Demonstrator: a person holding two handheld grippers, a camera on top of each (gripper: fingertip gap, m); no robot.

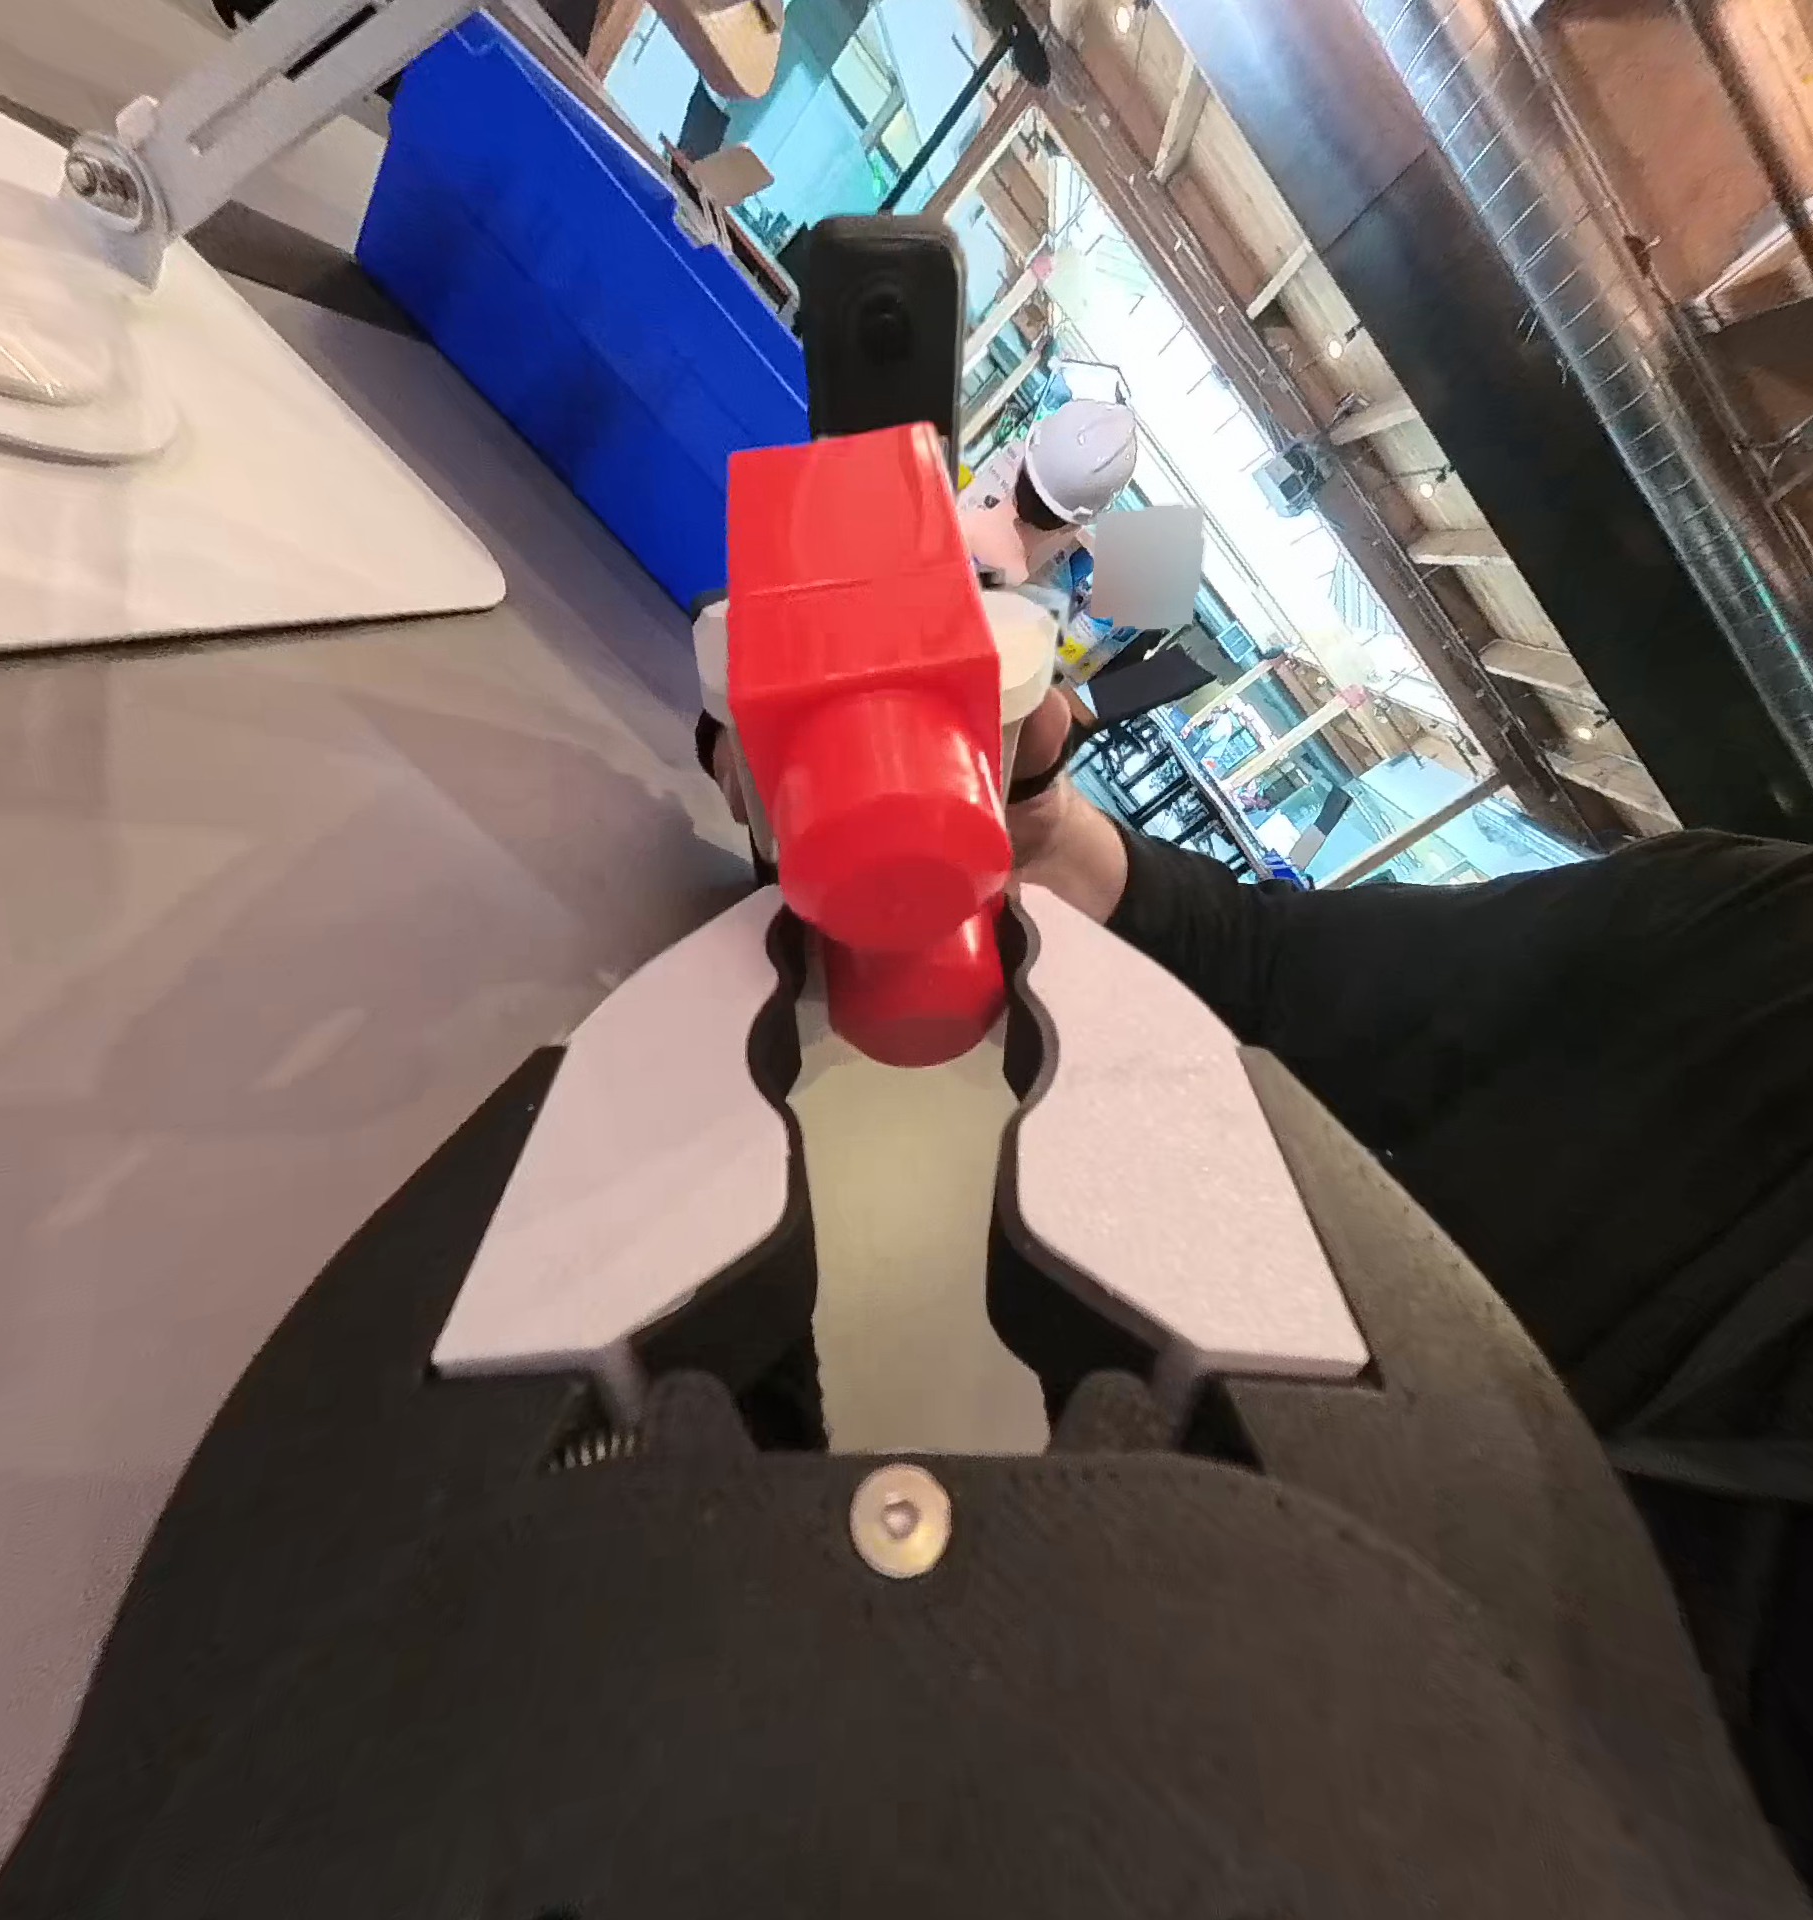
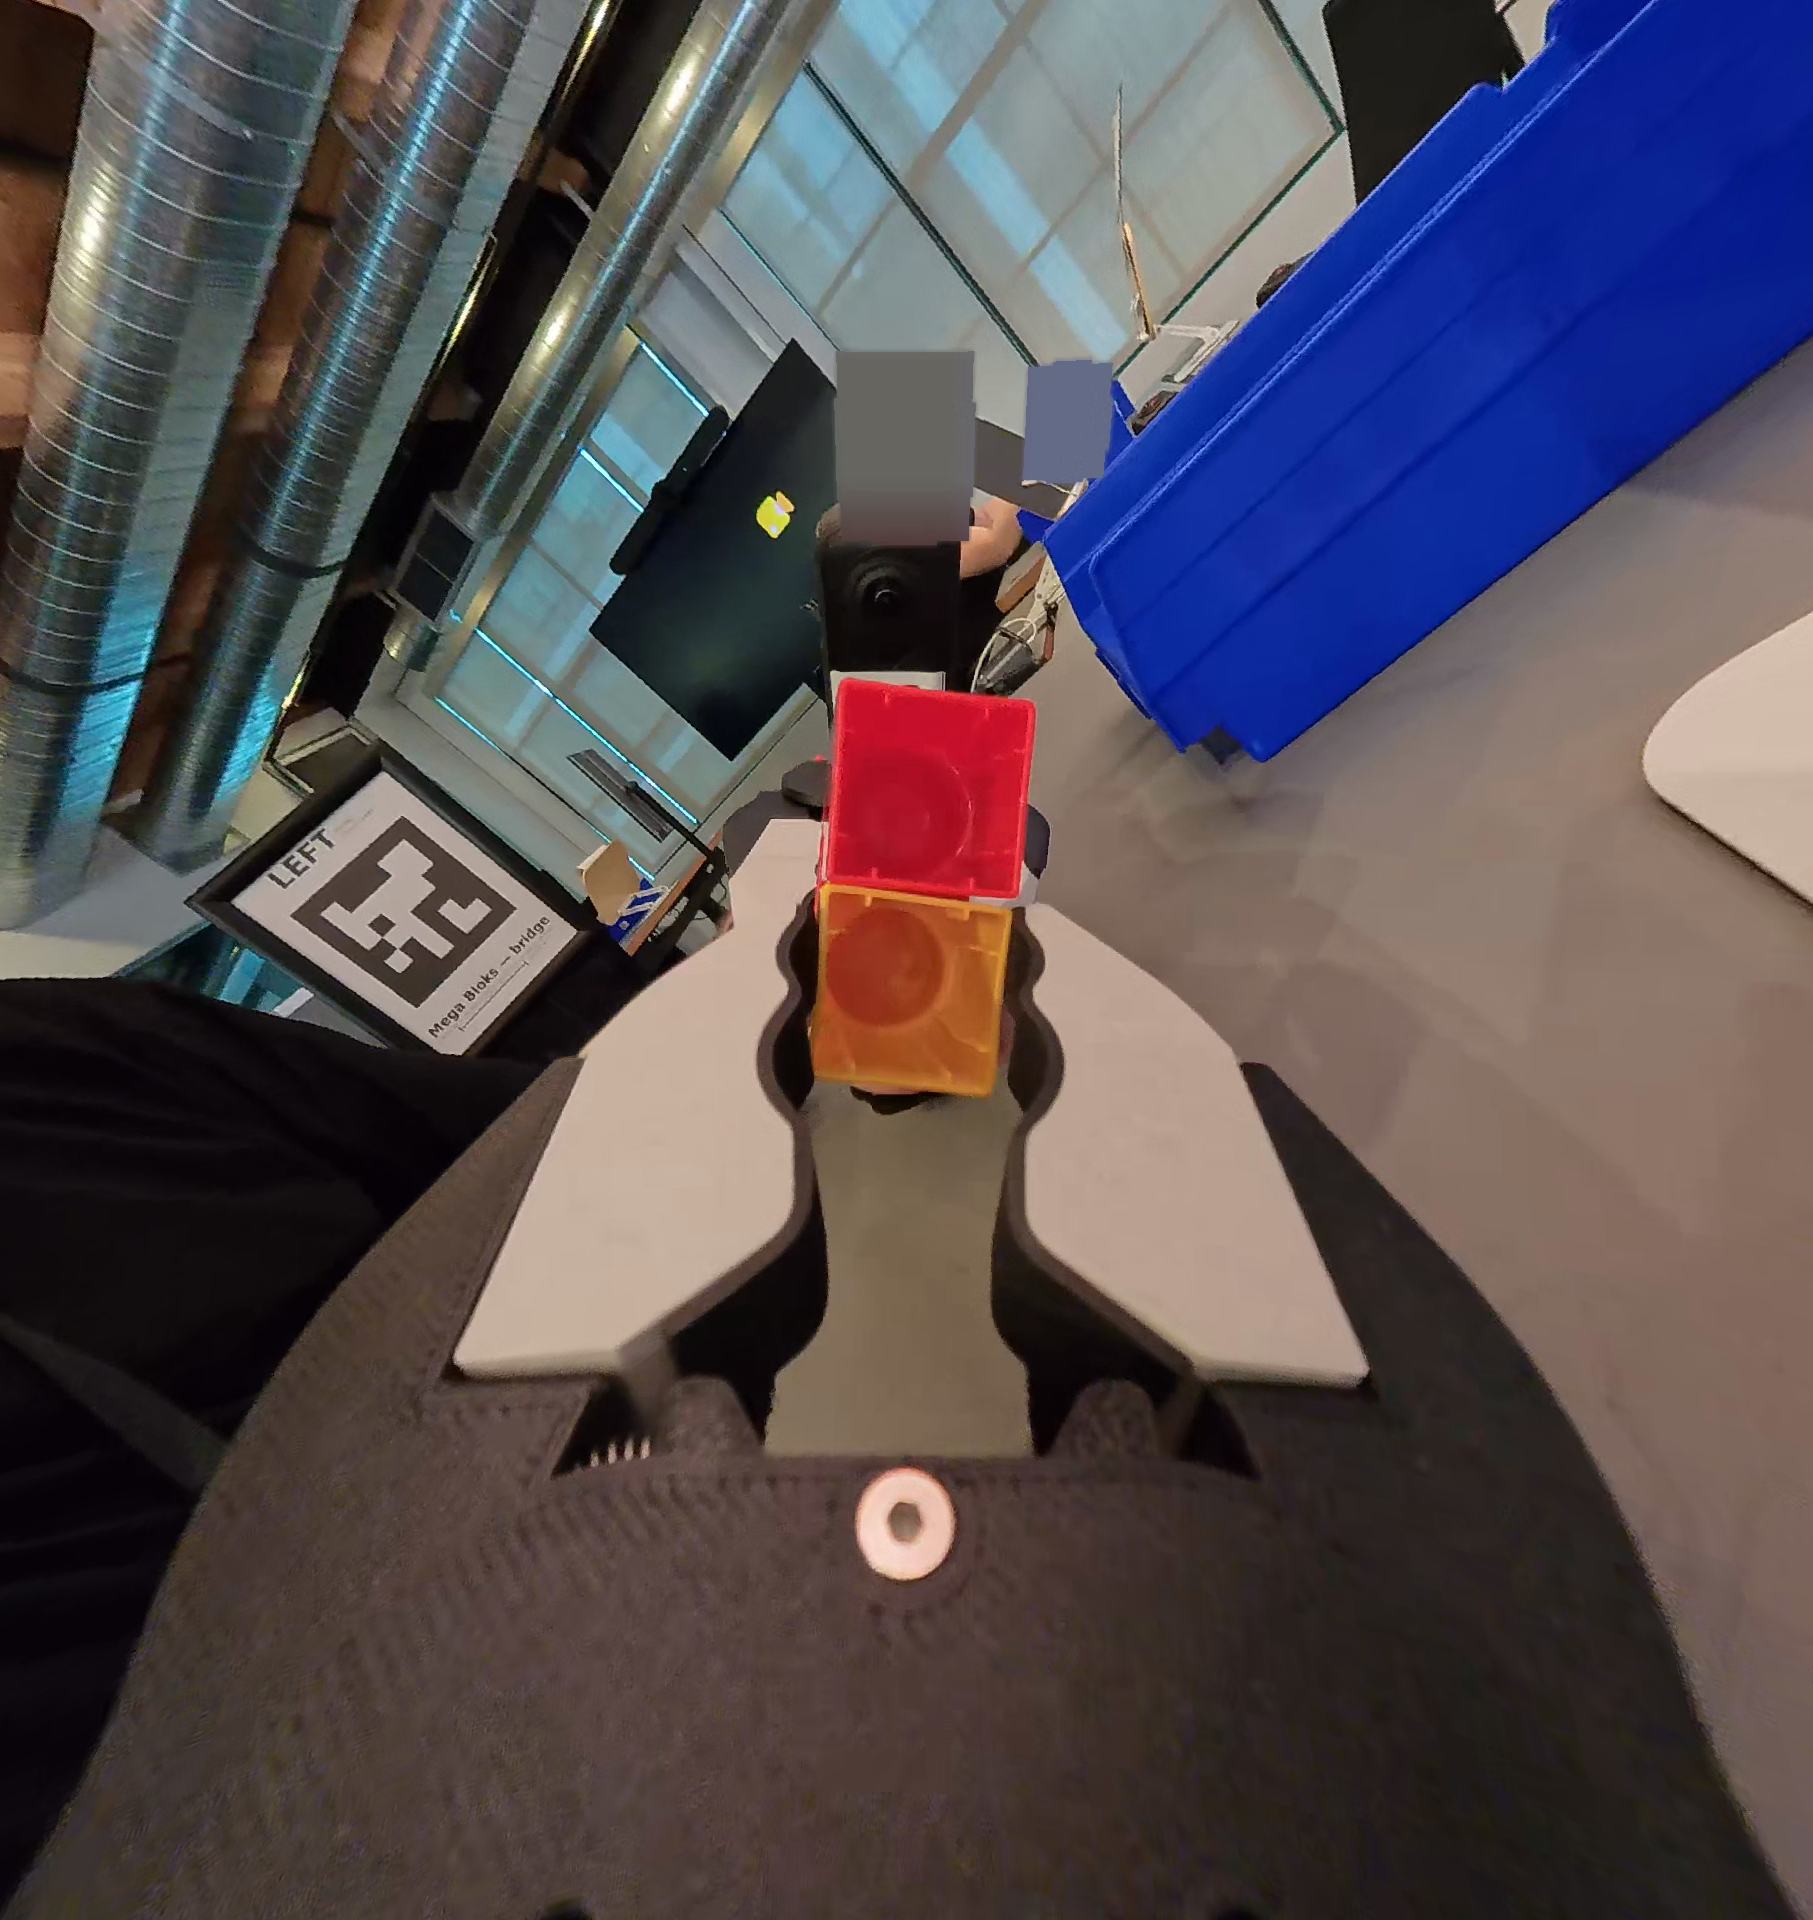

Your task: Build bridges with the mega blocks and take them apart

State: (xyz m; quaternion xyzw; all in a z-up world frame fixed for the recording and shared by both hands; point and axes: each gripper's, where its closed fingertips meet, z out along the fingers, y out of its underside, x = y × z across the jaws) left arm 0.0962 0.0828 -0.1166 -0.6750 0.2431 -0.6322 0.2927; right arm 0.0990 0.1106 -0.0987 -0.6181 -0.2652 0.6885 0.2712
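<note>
1. White mat (image 1: 206, 520), far left of the left wrist view, flat on the grey tabletop (image 1: 258, 935). It carries a white stand foot and is well apart from the blocks, so it plays no part in this step.

2. Blue bin (image 1: 569, 312), far side of the tabletop. It is probably the store for loose blocks, parked beyond the work area.

3. Left tool (image 1: 907, 966), jaws narrow and clamped on the red block (image 1: 860, 665). The wavy pads (image 1: 777, 997) press the near stud from both sides, and the block's body juts forward with a second stud facing the camera. Gripping by the stud leaves the hollow base free, which suits pressing on or pulling off a mate.

4. Right tool (image 2: 907, 997), facing the left one, jaws narrow and closed on the orange block (image 2: 907, 997). The pads (image 2: 793, 997) sit against its side walls, and its open underside faces the camera. The red block (image 2: 928, 790) shows just beyond, its edge touching the orange one.

5. Both blocks are held in the air above the tabletop, one per tool. Judged from this, the two tools brace opposite pieces so one can be pushed against or parted from the other. Whether they are locked together cannot be told.

6. Framed marker card (image 2: 393, 914), left background of the right wrist view, a reference sign only.
</note>
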